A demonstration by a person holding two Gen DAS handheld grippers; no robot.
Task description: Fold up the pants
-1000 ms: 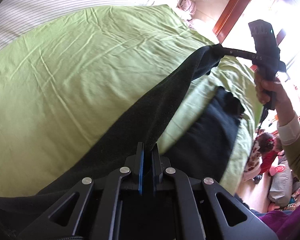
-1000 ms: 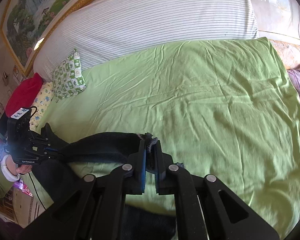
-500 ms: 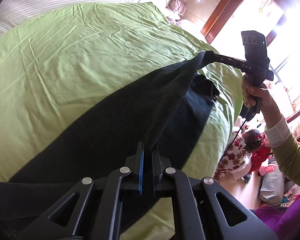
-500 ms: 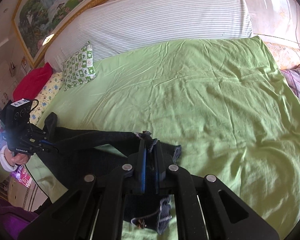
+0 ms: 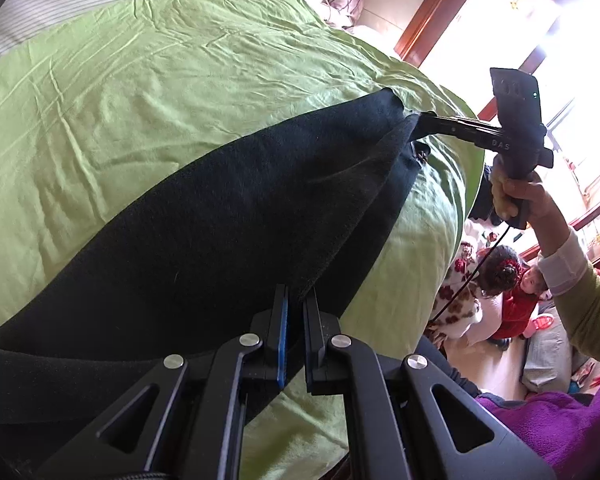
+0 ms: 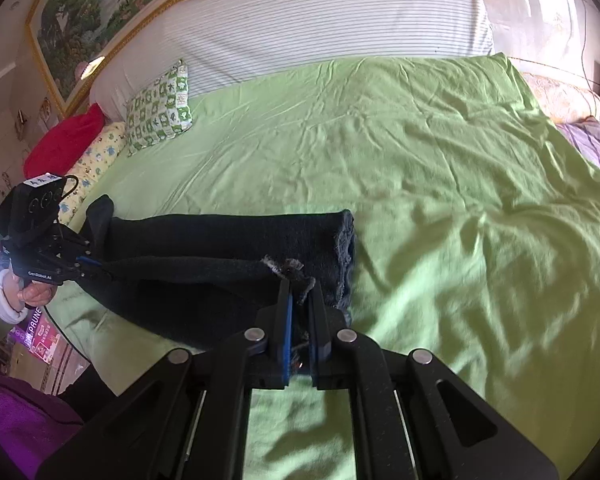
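Observation:
Black pants [image 5: 220, 224] are stretched over a green bed sheet [image 5: 140, 80] between my two grippers. My left gripper [image 5: 295, 300] is shut on one end of the upper layer. My right gripper [image 6: 299, 284] is shut on the frayed hem end [image 6: 288, 268]. The right gripper also shows in the left wrist view [image 5: 420, 124], and the left gripper in the right wrist view [image 6: 96, 266]. In the right wrist view a lower layer of the pants [image 6: 240, 232] lies flat on the sheet [image 6: 420, 160] under the held layer.
A striped duvet [image 6: 320, 24] lies at the bed's head with a green patterned pillow [image 6: 160, 108], a yellow one [image 6: 96, 156] and a red one [image 6: 64, 144]. Two children [image 5: 500, 280] stand on the floor beside the bed's edge. A window is behind them.
Both grippers have carried the held layer farther over the bed, so it now covers more of the lower layer. The pants lie lower and flatter on the sheet.

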